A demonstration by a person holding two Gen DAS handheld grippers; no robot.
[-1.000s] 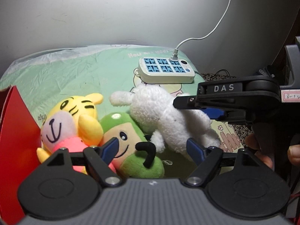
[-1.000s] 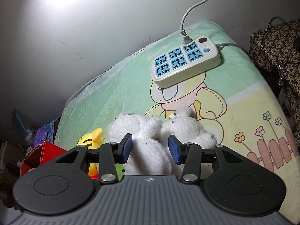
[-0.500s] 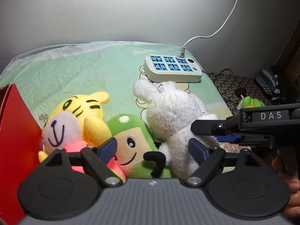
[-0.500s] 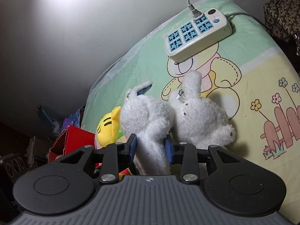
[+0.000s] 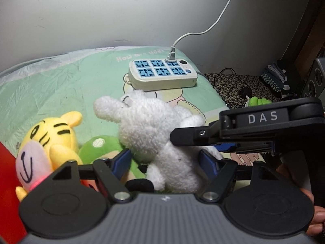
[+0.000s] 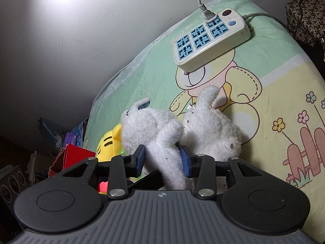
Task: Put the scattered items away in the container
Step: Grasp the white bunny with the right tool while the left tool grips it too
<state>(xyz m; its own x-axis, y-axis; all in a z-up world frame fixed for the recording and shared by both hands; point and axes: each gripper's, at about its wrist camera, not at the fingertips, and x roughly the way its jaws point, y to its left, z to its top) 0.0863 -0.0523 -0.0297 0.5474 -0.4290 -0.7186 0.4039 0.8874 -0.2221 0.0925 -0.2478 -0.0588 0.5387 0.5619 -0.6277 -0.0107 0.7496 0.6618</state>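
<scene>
White fluffy plush rabbit [image 6: 162,134] is lying on the green cartoon-print bed sheet [image 6: 274,65], one limb pinched by the right tool [image 6: 162,158]. At 9 o'clock, the left tool [image 5: 165,160] is gaping wide around it, beside the yellow plush tiger [image 5: 50,140].

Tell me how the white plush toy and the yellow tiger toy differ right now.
The white plush toy is plain, fuzzy white; the yellow tiger toy is yellow with black stripes and a pink muzzle. The right tongs pinch a limb of the white toy; nothing grips the tiger. Both are soft toys on the green bedsheet.
</scene>
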